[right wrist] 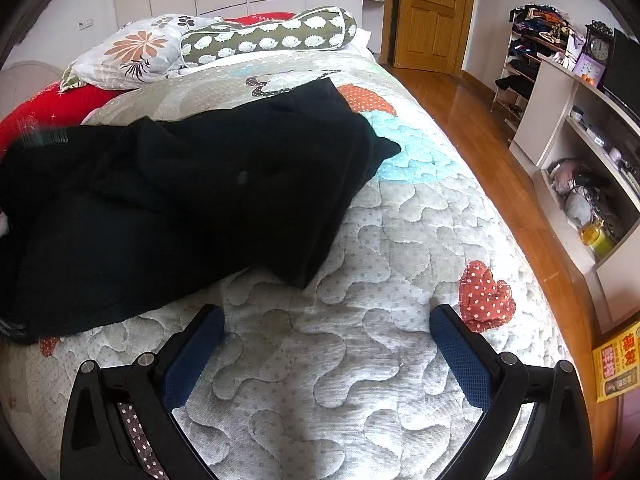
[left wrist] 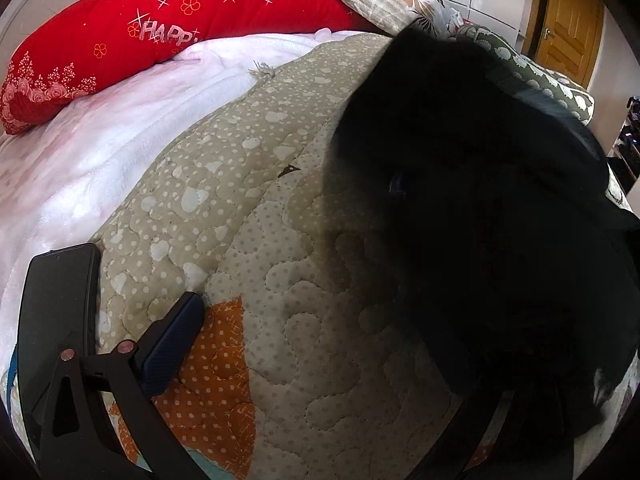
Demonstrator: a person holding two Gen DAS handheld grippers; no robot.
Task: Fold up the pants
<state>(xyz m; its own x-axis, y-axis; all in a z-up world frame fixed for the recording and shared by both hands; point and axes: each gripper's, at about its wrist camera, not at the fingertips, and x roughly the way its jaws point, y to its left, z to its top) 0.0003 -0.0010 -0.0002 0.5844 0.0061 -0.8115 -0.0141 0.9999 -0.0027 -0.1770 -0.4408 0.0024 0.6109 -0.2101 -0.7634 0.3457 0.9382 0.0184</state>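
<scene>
Lying bunched on the quilted bed (right wrist: pixel 360 360), the black pants (right wrist: pixel 180 200) sit ahead and to the left of the right gripper (right wrist: pixel 326 354), whose blue-padded fingers (right wrist: pixel 460 360) stand wide apart over bare quilt. From the left gripper (left wrist: pixel 320 320), the pants loom close over its right finger, hiding it, so I cannot tell its spread. A phone (left wrist: pixel 56 312) lies just left of its visible finger; a red pillow (left wrist: pixel 120 40) sits beyond.

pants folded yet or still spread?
Partly folded: the black pants lie in overlapping layers, bunched and uneven, on the quilt. Not a neat finished fold.
</scene>
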